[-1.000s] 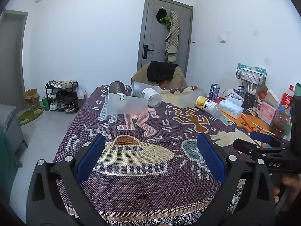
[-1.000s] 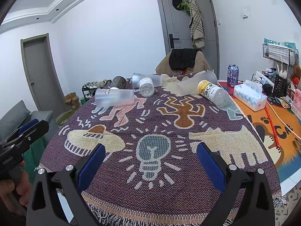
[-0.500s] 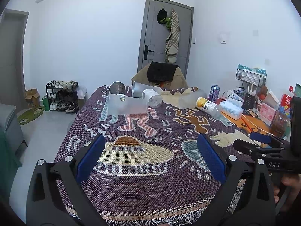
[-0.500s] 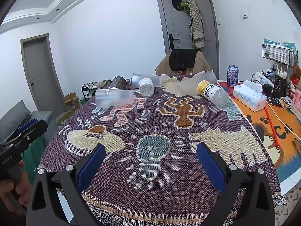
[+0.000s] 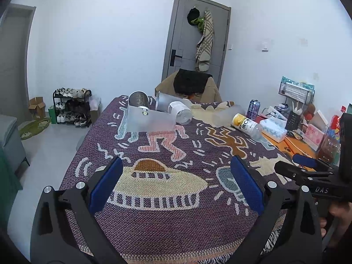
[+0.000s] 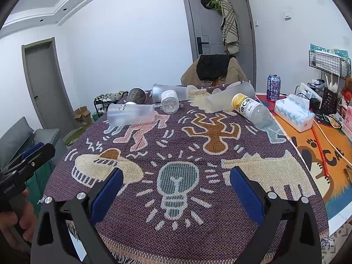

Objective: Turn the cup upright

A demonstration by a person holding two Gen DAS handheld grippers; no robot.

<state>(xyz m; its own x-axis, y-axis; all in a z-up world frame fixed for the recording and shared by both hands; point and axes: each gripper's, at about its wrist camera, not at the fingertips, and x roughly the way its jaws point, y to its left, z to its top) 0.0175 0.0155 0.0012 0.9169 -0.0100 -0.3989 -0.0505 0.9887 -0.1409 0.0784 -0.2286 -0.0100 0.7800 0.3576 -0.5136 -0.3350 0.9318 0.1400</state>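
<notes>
While both tools hang over the near edge of the woven blanket (image 6: 176,136), the left gripper (image 5: 176,184) and the right gripper (image 6: 176,189) each have their blue-padded jaws spread wide with nothing between them. Beneath the left one is a cream saucer figure, beneath the right a teal light bulb. Farther along, well apart from both grippers, a frosted cup (image 5: 149,121) lies on its side across the pink figure, its wider end toward the blanket's left edge. Just behind it, a dark metal tumbler (image 6: 136,96) also lies tipped, beside a second frosted cup (image 6: 169,92) and a small clear bottle (image 6: 169,104). To the right, a yellow-capped bottle (image 6: 250,110) rests on its side near another frosted cup (image 6: 231,99). Past the blanket's right edge sit a tissue pack (image 6: 294,112) and a drink can (image 6: 273,88). Beyond the table stands a draped chair (image 5: 189,85).
</notes>
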